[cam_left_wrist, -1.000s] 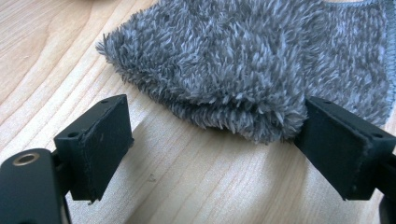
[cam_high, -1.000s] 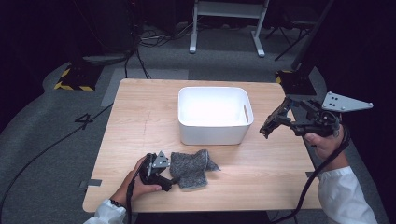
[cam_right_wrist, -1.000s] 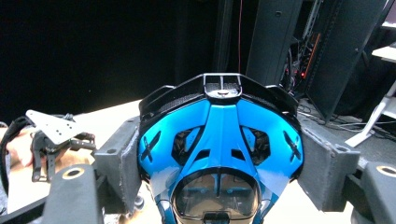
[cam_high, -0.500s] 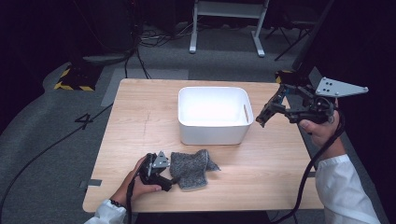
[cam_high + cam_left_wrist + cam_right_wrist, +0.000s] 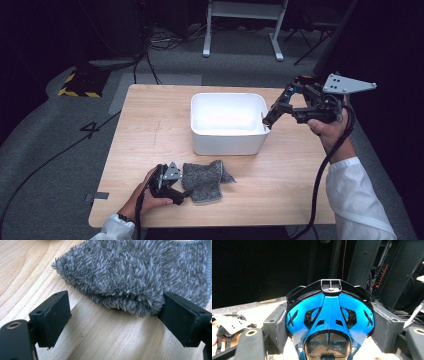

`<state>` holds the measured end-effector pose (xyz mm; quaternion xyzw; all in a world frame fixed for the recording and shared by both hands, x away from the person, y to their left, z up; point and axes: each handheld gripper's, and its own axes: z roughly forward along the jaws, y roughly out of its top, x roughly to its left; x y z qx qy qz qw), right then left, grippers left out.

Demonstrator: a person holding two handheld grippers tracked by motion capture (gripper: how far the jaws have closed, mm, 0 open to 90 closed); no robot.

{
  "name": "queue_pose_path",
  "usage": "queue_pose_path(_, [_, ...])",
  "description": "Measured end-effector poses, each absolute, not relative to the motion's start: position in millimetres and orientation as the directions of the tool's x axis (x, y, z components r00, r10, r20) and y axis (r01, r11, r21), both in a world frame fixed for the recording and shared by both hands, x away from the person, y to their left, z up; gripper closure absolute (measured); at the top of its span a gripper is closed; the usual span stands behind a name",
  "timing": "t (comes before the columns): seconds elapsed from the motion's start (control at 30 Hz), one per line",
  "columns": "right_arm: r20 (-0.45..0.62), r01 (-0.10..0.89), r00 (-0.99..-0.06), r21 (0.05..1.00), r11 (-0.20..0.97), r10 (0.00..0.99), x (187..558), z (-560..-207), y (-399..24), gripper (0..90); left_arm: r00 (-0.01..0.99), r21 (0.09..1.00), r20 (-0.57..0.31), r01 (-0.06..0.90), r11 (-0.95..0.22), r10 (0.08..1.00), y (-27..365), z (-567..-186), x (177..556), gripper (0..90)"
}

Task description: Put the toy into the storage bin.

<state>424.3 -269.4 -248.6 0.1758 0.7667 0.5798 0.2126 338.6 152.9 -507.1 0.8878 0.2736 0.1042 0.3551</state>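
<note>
- Since the earlier frames the right gripper (image 5: 272, 114) has carried its load up and in from the bench's right edge; it now hangs at the right rim of the white bin (image 5: 200, 132). Left gripper (image 5: 175, 192) hasn't shifted.
- Right jaws: pinching a blue and black toy car (image 5: 329, 322), one pad on each flank, the car's nose toward the camera in the right gripper view.
- Left jaws: spread wide, low on the bench (image 5: 150, 120), nothing pinched.
- Grey fuzzy cloth (image 5: 135, 272) lies just ahead of the left jaws; its near folded edge bulges between them and brushes the right-hand pad in the left gripper view, well clear of the other.
- Step in hand, by my read: dropping the car into the bin.
- Next move calls for getting the car fully over the bin's opening, past the rim, then spreading the jaws.
- After that, the left likely pushes forward onto the cloth edge and closes.
</note>
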Motion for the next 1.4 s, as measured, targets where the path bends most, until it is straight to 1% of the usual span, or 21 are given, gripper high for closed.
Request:
queue_pose_path(0.47, [-0.098, 0.044, -0.862, 0.963, 0.266, 0.497, 447, -262, -247, 26.4, 0.828, 0.688, -0.008, 0.412, -0.598, 0.561, 153, -507, 338, 12.3])
queue_pose_path(0.83, [-0.091, 0.075, -0.866, 0.949, 0.307, 0.492, 463, -278, -233, 26.4, 0.827, 0.688, -0.008, 0.412, -0.597, 0.562, 153, -507, 338, 12.3])
queue_pose_path(1.17, [-0.059, 0.120, -0.874, 0.936, 0.331, 0.483, 481, -297, -226, 26.4, 0.827, 0.688, -0.008, 0.413, -0.597, 0.562, 153, -507, 338, 12.3])
queue_pose_path(1.4, [-0.066, 0.146, -0.878, 0.906, 0.397, 0.473, 491, -312, -221, 26.4, 0.827, 0.688, -0.008, 0.413, -0.597, 0.563, 153, -507, 338, 12.3])
